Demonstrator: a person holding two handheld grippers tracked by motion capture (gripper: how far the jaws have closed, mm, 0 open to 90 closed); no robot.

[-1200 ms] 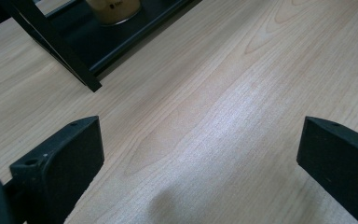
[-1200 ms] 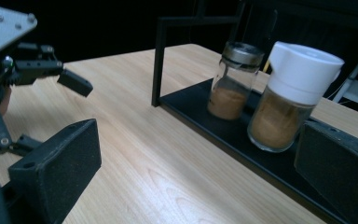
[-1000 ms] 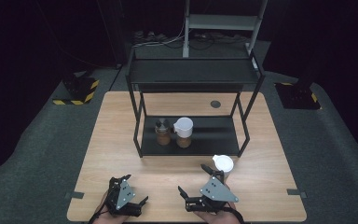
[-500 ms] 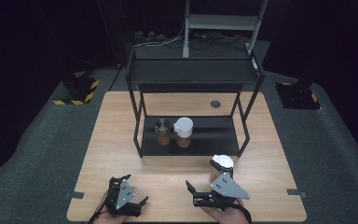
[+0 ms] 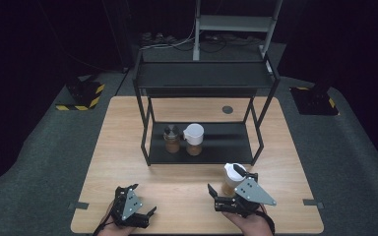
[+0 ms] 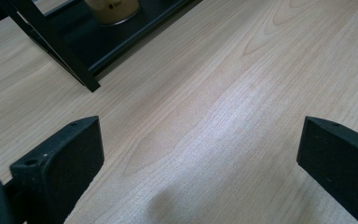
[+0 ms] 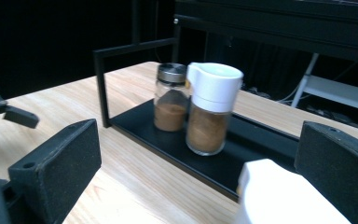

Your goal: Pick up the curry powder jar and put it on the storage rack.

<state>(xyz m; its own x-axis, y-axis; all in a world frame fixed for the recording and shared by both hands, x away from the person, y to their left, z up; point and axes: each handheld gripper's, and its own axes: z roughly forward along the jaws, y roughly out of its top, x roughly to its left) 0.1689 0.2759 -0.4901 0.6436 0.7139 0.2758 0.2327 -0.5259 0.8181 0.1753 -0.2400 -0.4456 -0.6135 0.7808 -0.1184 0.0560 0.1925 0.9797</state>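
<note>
A white-lidded spice jar [image 5: 233, 176] stands on the wooden table [image 5: 187, 182] in front of the rack. My right gripper [image 5: 228, 183] is open around it; the jar's white lid [image 7: 279, 198] sits low between the jaws, close to the right one, without being clamped. On the rack's lower shelf [image 5: 221, 142] stand a metal-lidded jar [image 5: 171, 139] [image 7: 170, 97] and a white-lidded jar [image 5: 194, 139] [image 7: 210, 108], both with brown powder. My left gripper [image 5: 139, 199] [image 6: 200, 158] hovers open over bare wood near the front edge, holding nothing.
The black two-tier rack [image 5: 204, 76] spans the table's middle; its front left leg [image 6: 56, 44] is ahead of the left gripper. The right half of the lower shelf is free. A dark round hole [image 5: 227, 109] lies behind the rack.
My right gripper has moved right and turned, so the jar on the table now sits between its open jaws. The left gripper has stayed put.
</note>
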